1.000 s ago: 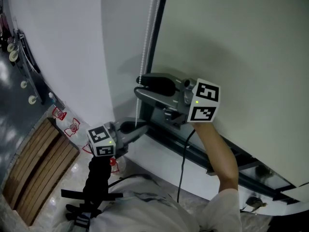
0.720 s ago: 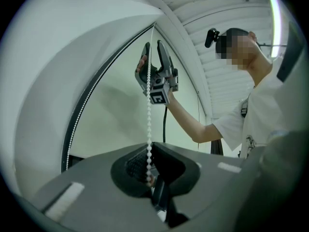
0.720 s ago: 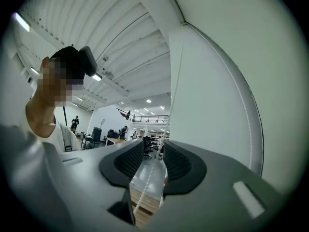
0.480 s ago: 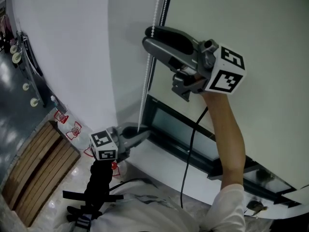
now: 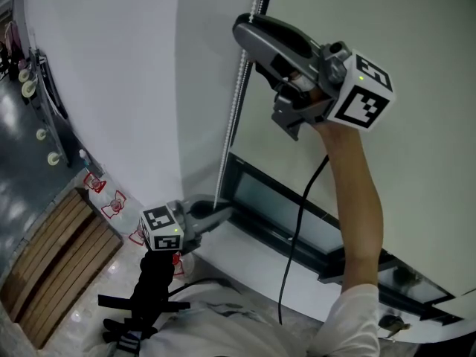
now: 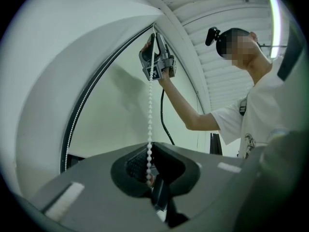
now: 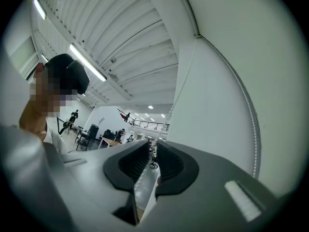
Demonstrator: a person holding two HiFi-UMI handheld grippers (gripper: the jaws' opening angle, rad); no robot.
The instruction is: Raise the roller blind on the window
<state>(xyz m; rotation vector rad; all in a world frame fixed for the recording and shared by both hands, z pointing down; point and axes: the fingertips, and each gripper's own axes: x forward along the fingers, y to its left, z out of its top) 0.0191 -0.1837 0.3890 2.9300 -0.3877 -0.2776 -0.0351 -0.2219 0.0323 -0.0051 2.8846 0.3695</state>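
- Two claws, one chain (image 5: 238, 103): your left claw (image 5: 227, 213), 7 o'clock, pinches it; hold.
- Right claw (image 5: 244, 32), 12 o'clock, just closing, not clamped: centre chain first.

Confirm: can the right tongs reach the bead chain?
Likely yes: the right tongs, just closing, are up beside the bead chain, nothing blocking; whether it lies between them is unclear.

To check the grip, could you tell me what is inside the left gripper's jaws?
A white bead chain hangs into the left gripper, pinched between its pads; below them the jaws cover the rest.
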